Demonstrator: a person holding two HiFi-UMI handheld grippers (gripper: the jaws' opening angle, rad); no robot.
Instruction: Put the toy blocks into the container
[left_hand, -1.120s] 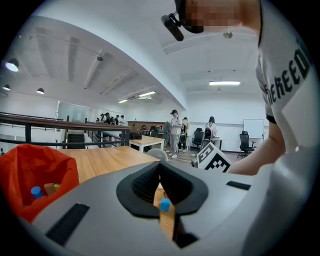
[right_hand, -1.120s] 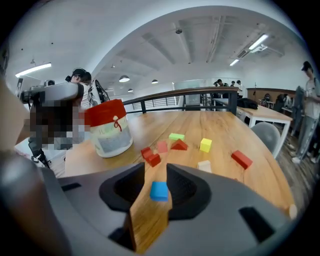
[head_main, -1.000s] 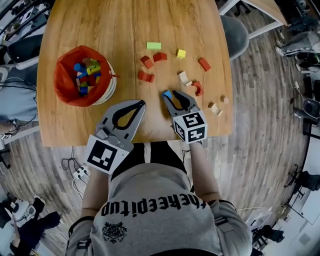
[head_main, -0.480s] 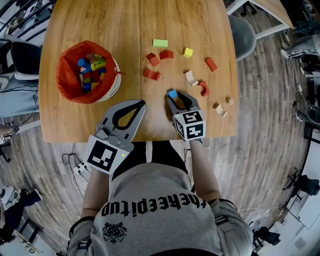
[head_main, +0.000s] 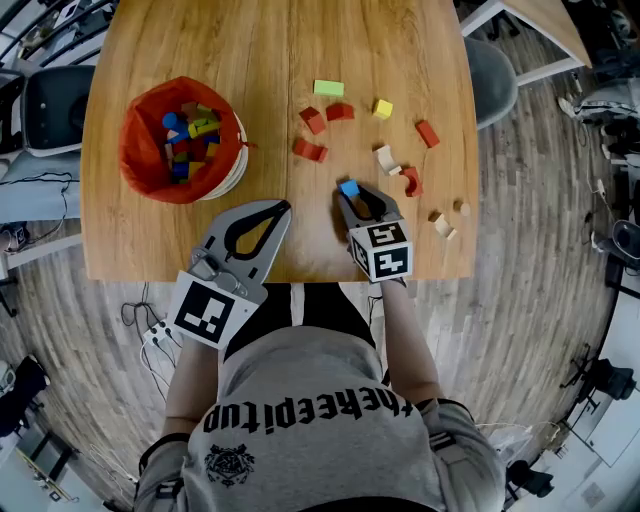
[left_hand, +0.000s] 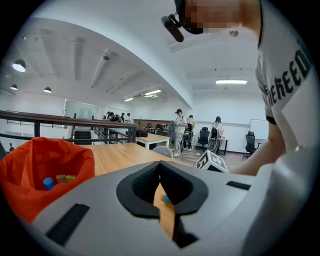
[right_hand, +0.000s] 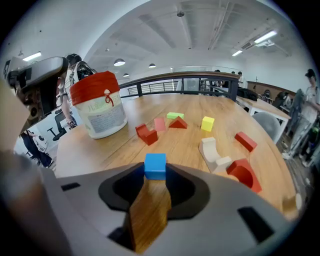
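1. Blue cube (right_hand: 155, 165) rests on the desk (head_main: 200, 40) close to its near edge, right between the tips of the right gripper (right_hand: 156, 176). I'd judge it should sit deeper between the pads before the squeeze, so it can't pop out.
2. The jaws stand wide and have just been closing slightly. They flank the cube's sides, but no firm press shows.
3. The left gripper (head_main: 283, 208) hovers at the near edge, jaws together and empty.
4. The orange-lined bucket (head_main: 228, 165) stands toward the left edge, with blocks inside.
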